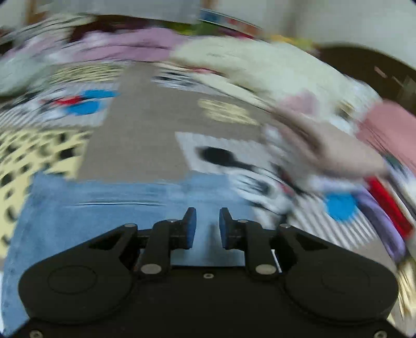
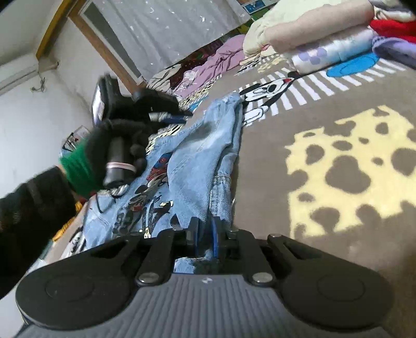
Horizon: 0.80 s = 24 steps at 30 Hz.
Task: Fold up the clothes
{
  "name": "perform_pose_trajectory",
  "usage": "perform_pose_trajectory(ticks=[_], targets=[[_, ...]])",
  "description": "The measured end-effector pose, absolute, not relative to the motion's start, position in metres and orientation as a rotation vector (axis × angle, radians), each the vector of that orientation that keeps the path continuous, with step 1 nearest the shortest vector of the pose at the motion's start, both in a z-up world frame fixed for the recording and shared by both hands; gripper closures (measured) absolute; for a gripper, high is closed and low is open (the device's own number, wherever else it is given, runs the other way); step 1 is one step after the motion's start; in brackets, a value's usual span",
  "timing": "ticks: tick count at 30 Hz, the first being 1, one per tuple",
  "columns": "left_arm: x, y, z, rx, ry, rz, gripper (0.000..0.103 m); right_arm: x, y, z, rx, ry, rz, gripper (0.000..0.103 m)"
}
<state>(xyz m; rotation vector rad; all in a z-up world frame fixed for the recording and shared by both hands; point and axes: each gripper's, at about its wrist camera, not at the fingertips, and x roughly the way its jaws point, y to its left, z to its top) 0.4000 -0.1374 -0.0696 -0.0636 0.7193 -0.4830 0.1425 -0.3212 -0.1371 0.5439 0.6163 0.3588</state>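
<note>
A light blue denim garment with a cartoon print lies crumpled on a brown patterned blanket. My right gripper is at its near edge, and a fold of denim is pinched between the blue pads. The left wrist view is smeared by motion. There the denim spreads flat under my left gripper, whose pads stand apart with nothing between them. In the right wrist view a gloved hand with a green cuff holds the left gripper over the garment's far side.
Piled clothes line the far edge: a cream bundle, lilac cloth, and red and purple pieces. In the left wrist view the pile curves round to the right. A curtained window and white wall stand behind.
</note>
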Motion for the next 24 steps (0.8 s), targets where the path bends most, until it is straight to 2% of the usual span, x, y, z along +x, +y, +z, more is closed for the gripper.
perform_pose_trajectory(ticks=[1,2,6,7,8,9,12,17,22,24], targets=[[0.396,-0.148,-0.068,-0.032,0.726,-0.523,0.081,0.142,-0.319,-0.136,0.530,0.616,0.361,0.089],[0.394,-0.159,-0.068,-0.005,0.733,-0.544,0.073,0.142,-0.318,-0.136,0.522,0.616,0.361,0.089],[0.400,-0.201,-0.084,0.134,0.767,-0.474,0.071,0.142,-0.319,-0.136,0.521,0.615,0.361,0.089],[0.405,-0.208,-0.090,0.172,0.772,-0.430,0.075,0.142,-0.319,-0.136,0.522,0.615,0.361,0.089],[0.409,-0.213,-0.097,0.200,0.778,-0.394,0.096,0.142,-0.319,-0.136,0.521,0.614,0.360,0.089],[0.412,-0.215,-0.101,0.196,0.783,-0.376,0.103,0.142,-0.319,-0.136,0.520,0.614,0.361,0.089],[0.416,-0.201,-0.097,0.063,0.741,-0.318,0.103,0.141,-0.319,-0.135,0.519,0.614,0.362,0.087],[0.429,-0.198,-0.104,-0.013,0.779,-0.258,0.103,0.139,-0.315,-0.130,0.491,0.595,0.381,0.073],[0.426,-0.196,-0.097,-0.032,0.800,-0.354,0.082,0.139,-0.314,-0.130,0.483,0.600,0.377,0.073],[0.424,-0.184,-0.087,-0.051,0.756,-0.323,0.081,0.138,-0.313,-0.129,0.481,0.600,0.380,0.073]])
